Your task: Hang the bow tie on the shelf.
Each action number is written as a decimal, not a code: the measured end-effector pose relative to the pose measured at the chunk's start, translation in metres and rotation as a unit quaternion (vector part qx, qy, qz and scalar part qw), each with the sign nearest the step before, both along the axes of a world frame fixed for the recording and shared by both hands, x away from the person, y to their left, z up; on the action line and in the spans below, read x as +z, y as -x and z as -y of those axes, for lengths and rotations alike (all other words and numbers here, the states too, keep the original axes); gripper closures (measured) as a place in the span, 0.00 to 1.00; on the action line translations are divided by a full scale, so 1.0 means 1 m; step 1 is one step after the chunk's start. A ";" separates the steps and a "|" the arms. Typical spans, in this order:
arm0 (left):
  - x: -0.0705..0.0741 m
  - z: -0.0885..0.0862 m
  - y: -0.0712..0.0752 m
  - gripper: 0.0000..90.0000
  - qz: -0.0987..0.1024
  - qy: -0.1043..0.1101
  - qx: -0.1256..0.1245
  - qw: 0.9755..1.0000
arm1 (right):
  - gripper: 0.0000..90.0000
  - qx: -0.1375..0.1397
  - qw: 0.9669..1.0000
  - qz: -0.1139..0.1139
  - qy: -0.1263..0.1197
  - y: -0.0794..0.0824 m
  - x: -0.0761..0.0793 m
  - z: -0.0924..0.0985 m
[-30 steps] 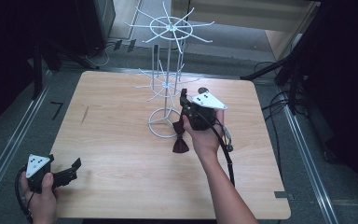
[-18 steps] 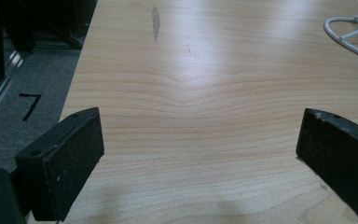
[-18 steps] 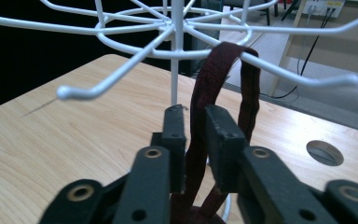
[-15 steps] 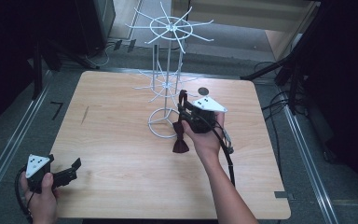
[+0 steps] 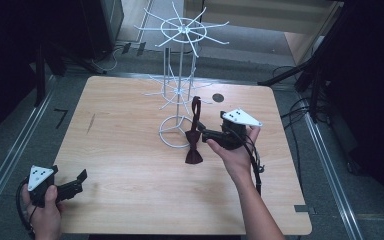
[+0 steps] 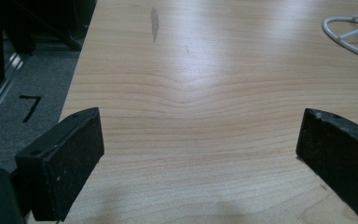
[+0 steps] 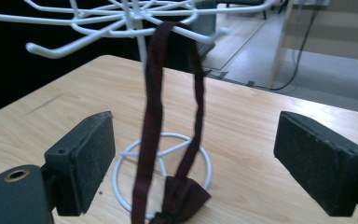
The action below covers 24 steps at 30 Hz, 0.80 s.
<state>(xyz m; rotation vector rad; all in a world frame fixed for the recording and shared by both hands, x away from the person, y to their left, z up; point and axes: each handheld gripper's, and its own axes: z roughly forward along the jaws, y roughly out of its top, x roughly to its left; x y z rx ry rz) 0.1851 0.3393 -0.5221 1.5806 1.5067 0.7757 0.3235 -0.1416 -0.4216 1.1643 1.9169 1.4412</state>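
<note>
A lab or test room: a bare wooden table [image 5: 130,150] on grey carpet [image 5: 25,125], metal rails [image 5: 10,155] along both sides, loose cables [image 5: 300,107] at right, dark stands [image 5: 42,65] upper left.

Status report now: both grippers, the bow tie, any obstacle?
Right gripper jaws just opened, strap between them, not pressed. Left gripper open over bare table. Bow tie hangs by its strap from a hook of the white wire rack. No obstacle.

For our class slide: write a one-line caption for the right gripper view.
Open right gripper facing a dark red bow tie hanging by its strap from a white wire rack.
</note>
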 end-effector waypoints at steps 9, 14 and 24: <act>0.000 0.000 0.000 0.02 0.002 -0.003 -0.002 1.000 | 0.06 -0.015 1.000 -0.009 -0.007 0.011 -0.008 0.034; 0.000 0.000 0.001 0.02 0.002 -0.003 -0.003 1.000 | 0.06 -0.032 0.999 -0.017 -0.011 0.017 -0.014 0.054; 0.000 0.000 0.001 0.02 0.003 -0.004 -0.003 1.000 | 0.07 -0.060 0.998 -0.024 -0.009 0.028 -0.030 0.087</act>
